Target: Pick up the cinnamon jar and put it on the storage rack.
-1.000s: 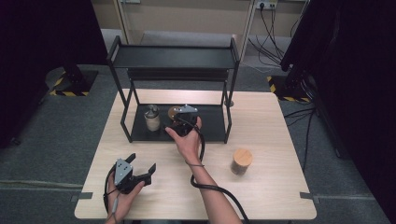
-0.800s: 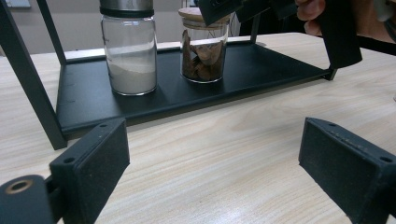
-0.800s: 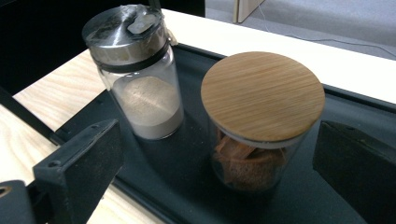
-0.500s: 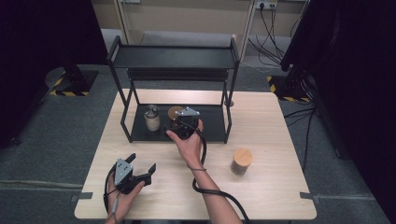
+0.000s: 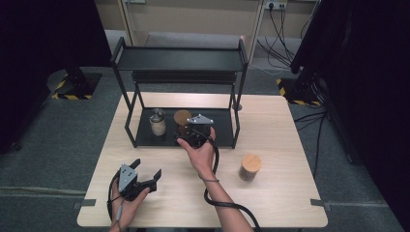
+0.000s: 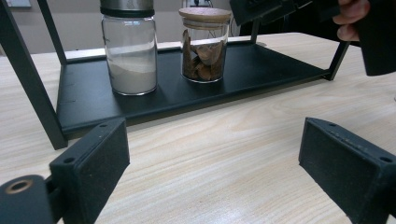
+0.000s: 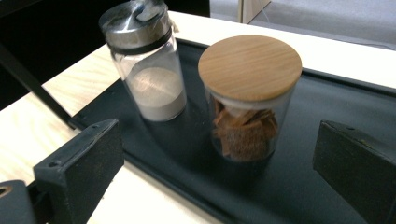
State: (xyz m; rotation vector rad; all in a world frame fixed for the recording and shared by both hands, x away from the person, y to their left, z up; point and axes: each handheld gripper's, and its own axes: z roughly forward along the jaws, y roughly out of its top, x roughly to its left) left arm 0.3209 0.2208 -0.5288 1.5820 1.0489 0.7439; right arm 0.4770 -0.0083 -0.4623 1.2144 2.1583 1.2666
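Note:
A glass jar with a wooden lid (image 7: 250,100), holding brown pieces, stands on the lower shelf of a black rack (image 5: 145,137). To its left is a metal-capped shaker of white powder (image 7: 149,70). My right gripper (image 5: 189,129) hovers at the shelf's front edge, open, its jaws wide on either side of the jar and touching nothing (image 7: 219,140). My left gripper (image 5: 146,167) rests open near the table's front left. It faces the rack, and between its jaws (image 6: 215,140) there is only bare table. From there the shaker (image 6: 129,49) and the jar (image 6: 204,44) stand side by side.
A second wooden-lidded jar (image 5: 250,166) stands on the table right of the rack. The rack's upper shelf (image 5: 179,59) overhangs the lower one, with posts at its corners. The right gripper's cable (image 5: 227,205) trails across the front of the table.
My right gripper and hand have drawn back a little from the wooden-lidded jar toward the table's front. The left gripper has stayed still.

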